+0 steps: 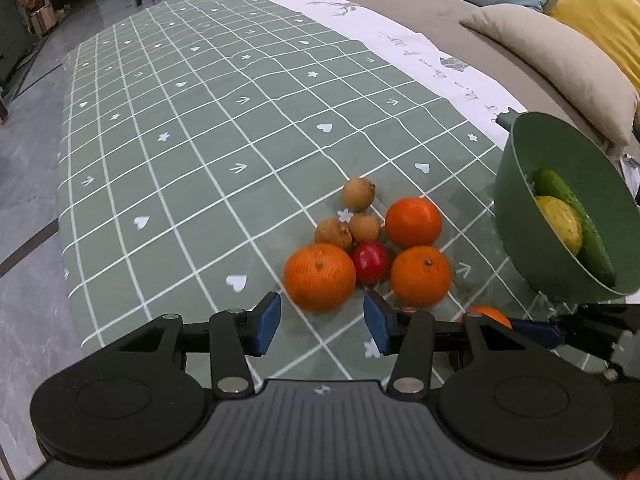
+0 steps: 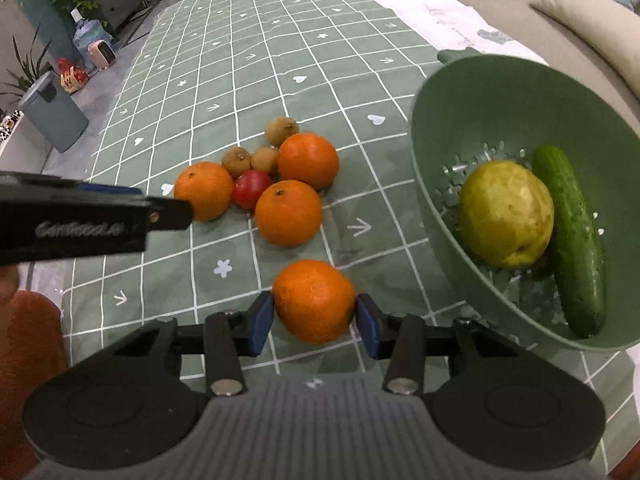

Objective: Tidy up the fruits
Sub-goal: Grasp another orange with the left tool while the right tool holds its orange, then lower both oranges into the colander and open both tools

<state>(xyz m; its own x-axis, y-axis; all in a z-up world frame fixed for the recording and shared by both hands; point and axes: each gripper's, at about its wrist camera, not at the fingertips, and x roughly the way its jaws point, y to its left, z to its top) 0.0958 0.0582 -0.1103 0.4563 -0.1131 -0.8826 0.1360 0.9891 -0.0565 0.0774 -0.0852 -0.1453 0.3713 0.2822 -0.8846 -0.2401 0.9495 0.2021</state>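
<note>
My right gripper (image 2: 315,320) is shut on an orange (image 2: 314,300) just above the checked tablecloth. To its right stands a green colander (image 2: 448,120) holding a yellow pear (image 2: 506,212) and a cucumber (image 2: 572,236). A pile lies ahead: three oranges (image 2: 288,212), a red fruit (image 2: 251,189) and three brown longans (image 2: 237,161). My left gripper (image 1: 322,324) is open and empty, just short of the nearest orange (image 1: 319,277) of the same pile. The colander (image 1: 516,200) shows at the right of the left wrist view. The held orange (image 1: 488,314) peeks out behind the left gripper.
The green checked tablecloth (image 1: 200,140) covers the table. A beige sofa with cushions (image 1: 560,52) runs along the far right edge. The left gripper's body (image 2: 80,216) reaches in from the left of the right wrist view. Floor, plants and a bin (image 2: 52,112) lie beyond the left table edge.
</note>
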